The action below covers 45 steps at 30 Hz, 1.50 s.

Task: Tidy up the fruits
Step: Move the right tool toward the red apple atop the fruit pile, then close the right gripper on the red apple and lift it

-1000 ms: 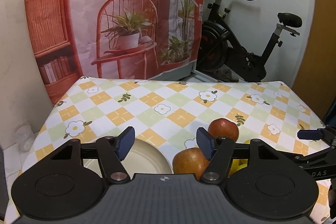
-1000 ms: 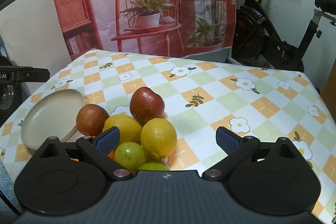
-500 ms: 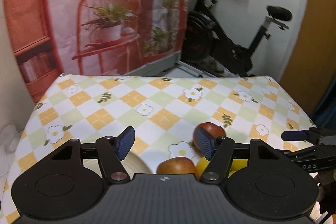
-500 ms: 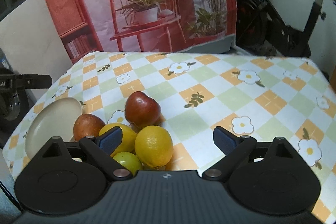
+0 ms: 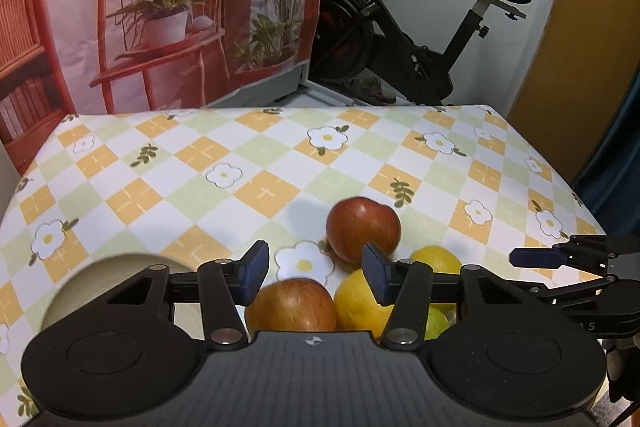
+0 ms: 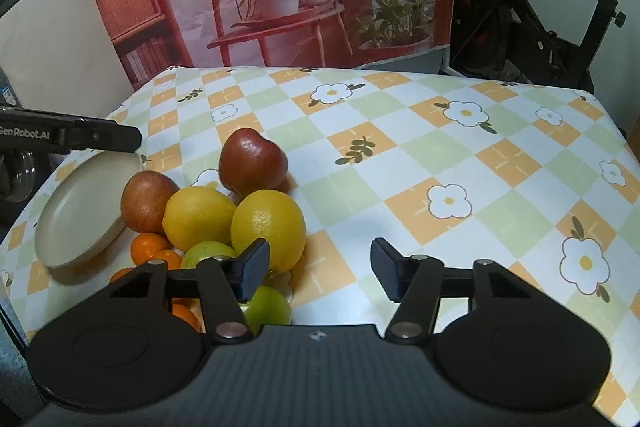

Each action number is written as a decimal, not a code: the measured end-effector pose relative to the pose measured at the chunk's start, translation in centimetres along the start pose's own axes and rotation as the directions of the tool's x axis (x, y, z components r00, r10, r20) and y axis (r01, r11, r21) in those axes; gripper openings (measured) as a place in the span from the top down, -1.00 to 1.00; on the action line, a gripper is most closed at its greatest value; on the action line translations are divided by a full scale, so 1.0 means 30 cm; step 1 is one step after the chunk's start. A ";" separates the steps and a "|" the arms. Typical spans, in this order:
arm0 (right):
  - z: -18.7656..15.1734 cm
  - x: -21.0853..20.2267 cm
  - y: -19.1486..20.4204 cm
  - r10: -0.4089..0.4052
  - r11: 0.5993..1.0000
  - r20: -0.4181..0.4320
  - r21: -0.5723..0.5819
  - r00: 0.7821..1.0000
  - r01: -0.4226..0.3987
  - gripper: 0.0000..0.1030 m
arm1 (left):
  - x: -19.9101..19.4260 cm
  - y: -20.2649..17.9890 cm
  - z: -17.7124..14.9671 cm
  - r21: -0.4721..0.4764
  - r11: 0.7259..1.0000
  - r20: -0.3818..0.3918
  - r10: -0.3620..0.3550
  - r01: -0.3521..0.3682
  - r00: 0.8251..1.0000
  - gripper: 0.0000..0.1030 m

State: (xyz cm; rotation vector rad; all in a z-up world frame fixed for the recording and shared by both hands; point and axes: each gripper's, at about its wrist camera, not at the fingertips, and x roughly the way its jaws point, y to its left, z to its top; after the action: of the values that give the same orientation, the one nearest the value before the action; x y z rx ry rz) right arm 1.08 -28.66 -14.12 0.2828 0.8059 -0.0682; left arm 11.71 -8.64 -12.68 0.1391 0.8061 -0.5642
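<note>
We have brought both grippers lower and closer to the fruit pile near the table's [image 6: 460, 163] front-left corner, and both sets of jaws are narrowing. The left gripper [image 5: 314, 273] now frames the paler red apple [image 5: 292, 305] at the plate's [image 5: 92, 275] edge; its jaws are closing, about half open, pads not yet touching — nothing held. The right gripper [image 6: 320, 269], a second ago spread wide, is closing over bare cloth just beside the yellow lemon [image 6: 268, 225], empty. The darker apple [image 6: 252, 161] sits behind the pile, mandarins [image 6: 154, 253] and green fruit [image 6: 266, 305] in front. We judge sorting onto the plate has not begun.
</note>
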 end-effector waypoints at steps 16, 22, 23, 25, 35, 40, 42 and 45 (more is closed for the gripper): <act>0.096 0.048 0.067 0.034 0.997 0.042 -0.070 0.999 -0.031 -0.11 | 0.040 0.041 0.131 -0.041 0.999 0.003 0.002 -0.002 1.000 -0.04; 0.176 0.149 0.109 0.077 0.992 0.036 -0.105 0.996 -0.073 -0.16 | 0.161 0.040 0.214 -0.060 0.997 -0.049 -0.055 0.052 0.997 -0.04; 0.180 0.169 0.113 0.083 0.991 0.028 -0.107 0.996 -0.080 -0.16 | 0.183 0.040 0.218 -0.069 0.996 -0.062 -0.065 0.061 0.996 -0.04; 0.186 0.206 0.112 0.098 0.990 0.011 -0.100 0.995 -0.096 -0.16 | 0.220 0.047 0.216 -0.088 0.993 -0.083 -0.085 0.077 0.993 -0.04; 0.187 0.305 0.077 0.162 0.985 -0.071 -0.052 0.984 -0.166 -0.16 | 0.358 0.106 0.211 -0.222 0.962 -0.160 -0.196 0.158 0.968 -0.04; 0.185 0.335 0.052 0.189 0.981 -0.085 -0.019 0.978 -0.191 -0.12 | 0.382 0.095 0.200 -0.223 0.958 -0.172 -0.223 0.182 0.960 -0.03; 0.186 0.341 0.044 0.204 0.979 -0.086 -0.003 0.975 -0.205 -0.12 | 0.386 0.091 0.195 -0.224 0.956 -0.173 -0.232 0.191 0.957 -0.03; 0.185 0.343 0.034 0.225 0.974 -0.085 0.013 0.971 -0.225 -0.12 | 0.397 0.086 0.185 -0.232 0.951 -0.178 -0.249 0.206 0.952 -0.03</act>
State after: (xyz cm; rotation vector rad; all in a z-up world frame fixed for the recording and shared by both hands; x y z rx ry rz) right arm 12.27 -28.72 -17.66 0.3809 0.8547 0.1567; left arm 23.25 -13.31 -17.60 -0.0956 1.0869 -0.6859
